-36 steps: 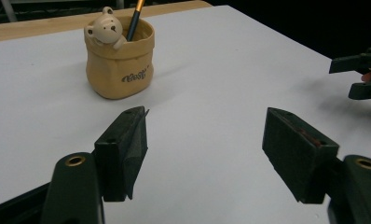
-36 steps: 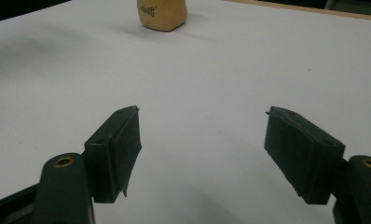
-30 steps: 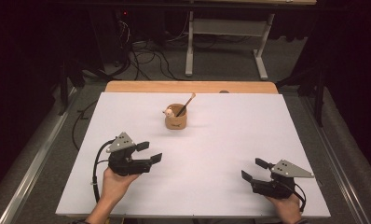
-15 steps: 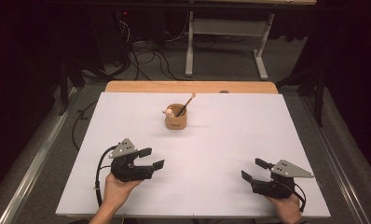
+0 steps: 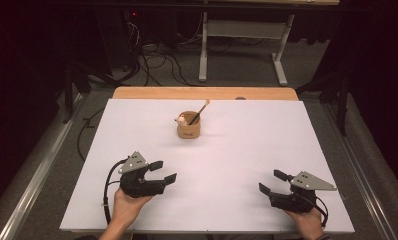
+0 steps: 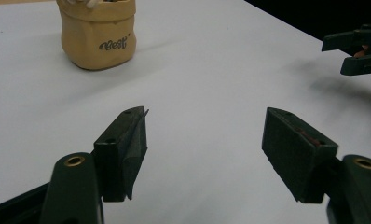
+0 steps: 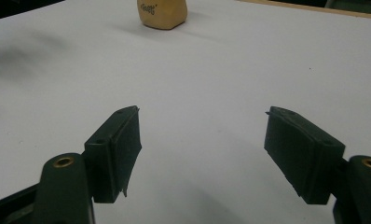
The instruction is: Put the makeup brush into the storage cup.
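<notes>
White sheeting covers the desk (image 5: 237, 150), with a strip of bare wood along its far edge. The left tool (image 5: 163, 171) rests low at the near left in a hand (image 5: 129, 207), jaws spread wide with nothing between them; the right tool (image 5: 274, 181) sits at the near right, also gaping and empty. Well apart from both, toward the far middle, stands a small tan cup (image 5: 188, 127) holding a stick (image 5: 201, 111) that leans right.
</notes>
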Demonstrator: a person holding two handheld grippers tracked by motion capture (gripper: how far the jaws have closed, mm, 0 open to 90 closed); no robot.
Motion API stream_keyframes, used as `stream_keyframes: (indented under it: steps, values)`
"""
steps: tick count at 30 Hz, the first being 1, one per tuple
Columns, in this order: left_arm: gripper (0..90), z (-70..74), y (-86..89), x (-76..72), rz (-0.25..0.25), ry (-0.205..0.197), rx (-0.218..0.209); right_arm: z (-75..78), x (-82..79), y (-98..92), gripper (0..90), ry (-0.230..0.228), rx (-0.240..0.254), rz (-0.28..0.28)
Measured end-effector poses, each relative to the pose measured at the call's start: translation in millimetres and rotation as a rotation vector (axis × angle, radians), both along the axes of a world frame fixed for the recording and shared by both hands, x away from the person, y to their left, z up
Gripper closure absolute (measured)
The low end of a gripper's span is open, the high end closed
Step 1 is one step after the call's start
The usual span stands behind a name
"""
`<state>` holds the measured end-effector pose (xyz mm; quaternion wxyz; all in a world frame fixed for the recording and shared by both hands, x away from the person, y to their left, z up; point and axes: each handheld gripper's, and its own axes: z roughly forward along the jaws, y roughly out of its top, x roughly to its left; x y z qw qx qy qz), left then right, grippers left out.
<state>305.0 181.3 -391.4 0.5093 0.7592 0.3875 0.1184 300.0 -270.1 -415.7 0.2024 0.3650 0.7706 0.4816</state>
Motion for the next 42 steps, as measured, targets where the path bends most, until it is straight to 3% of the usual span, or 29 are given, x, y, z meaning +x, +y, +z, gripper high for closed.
stream_keyframes:
  steps: [42]
  values:
    - [31.5, -22.4, -5.3, 3.6, 0.024, 0.006, 0.047, -0.3, -1.0, 2.1, 28.7, 0.003, -0.018, 0.014]
